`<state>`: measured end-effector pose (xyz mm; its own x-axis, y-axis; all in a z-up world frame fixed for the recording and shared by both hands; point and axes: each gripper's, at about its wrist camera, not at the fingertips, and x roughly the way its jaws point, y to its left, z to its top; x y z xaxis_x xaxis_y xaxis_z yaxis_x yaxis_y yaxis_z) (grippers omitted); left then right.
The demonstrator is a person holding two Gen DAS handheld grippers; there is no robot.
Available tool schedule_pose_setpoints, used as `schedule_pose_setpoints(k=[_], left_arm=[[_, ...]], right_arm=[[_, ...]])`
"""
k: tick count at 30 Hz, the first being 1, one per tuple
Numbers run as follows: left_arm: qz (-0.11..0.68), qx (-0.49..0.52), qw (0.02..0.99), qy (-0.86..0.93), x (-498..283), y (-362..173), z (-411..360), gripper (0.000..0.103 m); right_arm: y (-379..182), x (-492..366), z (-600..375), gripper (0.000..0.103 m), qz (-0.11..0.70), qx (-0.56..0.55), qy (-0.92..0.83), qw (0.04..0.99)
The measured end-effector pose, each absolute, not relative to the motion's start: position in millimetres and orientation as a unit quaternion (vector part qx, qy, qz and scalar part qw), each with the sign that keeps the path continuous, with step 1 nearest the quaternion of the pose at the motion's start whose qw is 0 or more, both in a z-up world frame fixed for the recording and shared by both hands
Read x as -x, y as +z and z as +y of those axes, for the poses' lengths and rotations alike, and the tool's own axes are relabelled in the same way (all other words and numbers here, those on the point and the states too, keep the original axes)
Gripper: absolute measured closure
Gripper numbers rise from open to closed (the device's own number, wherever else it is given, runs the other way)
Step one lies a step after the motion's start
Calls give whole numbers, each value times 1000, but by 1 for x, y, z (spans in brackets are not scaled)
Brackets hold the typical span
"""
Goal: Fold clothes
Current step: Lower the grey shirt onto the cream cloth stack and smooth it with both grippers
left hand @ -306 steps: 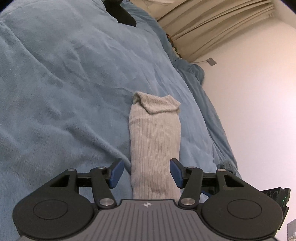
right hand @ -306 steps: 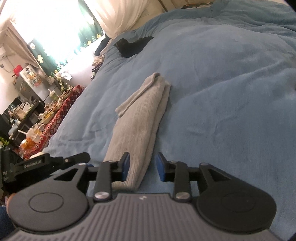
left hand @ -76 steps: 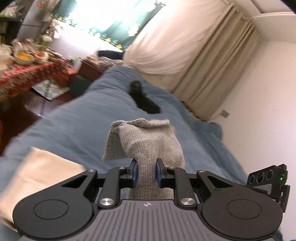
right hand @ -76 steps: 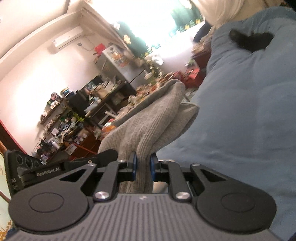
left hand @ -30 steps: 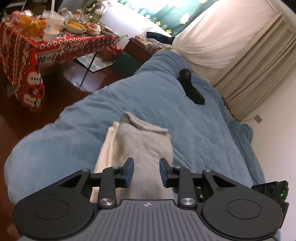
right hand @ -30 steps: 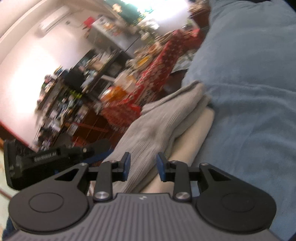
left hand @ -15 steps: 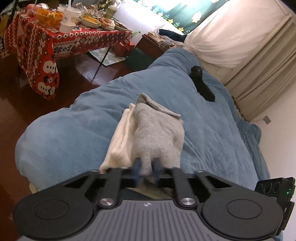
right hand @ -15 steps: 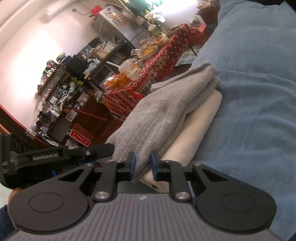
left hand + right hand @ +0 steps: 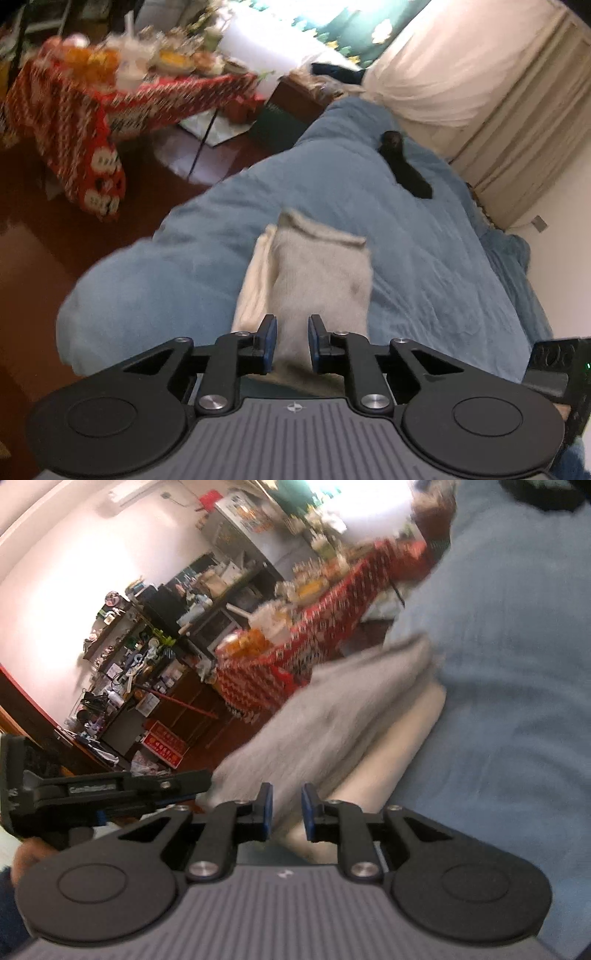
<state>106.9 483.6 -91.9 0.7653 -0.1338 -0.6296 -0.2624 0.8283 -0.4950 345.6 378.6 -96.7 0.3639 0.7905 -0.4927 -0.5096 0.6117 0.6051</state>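
A folded grey knit garment (image 9: 321,273) lies on top of a folded cream garment (image 9: 255,288) near the corner of the bed. My left gripper (image 9: 291,343) hovers over the grey garment's near end. Its jaws are opening, and the cloth lies flat in the gap without being pinched. In the right wrist view the grey garment (image 9: 332,709) and the cream garment (image 9: 399,746) run away to the upper right. My right gripper (image 9: 287,812) stands at their near edge with a narrow gap. Blur hides whether its pads press the cloth.
A blue blanket (image 9: 424,258) covers the bed, with a black item (image 9: 406,170) lying farther up. Left of the bed are dark wooden floor (image 9: 29,240) and a table with a red patterned cloth (image 9: 81,107). Cluttered shelves (image 9: 129,657) line the wall.
A second ago both pairs of jaws stood wider over the stack. The left pair then nearly met and has now spread again. The right pair narrowed and has kept that gap.
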Motion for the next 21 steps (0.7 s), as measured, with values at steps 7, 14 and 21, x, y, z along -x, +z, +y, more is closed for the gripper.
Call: schedule_pose_setpoints(k=[7, 14, 21], left_arm=[[362, 210, 908, -7, -168, -71, 474, 95], [415, 168, 894, -22, -204, -103, 463, 98], [415, 194, 889, -13, -187, -113, 470, 97]], right_arm=[[-78, -378, 375, 96, 371, -142, 381, 835], [-96, -395, 400, 96, 382, -121, 377, 835], [-121, -392, 413, 96, 400, -105, 379, 828]])
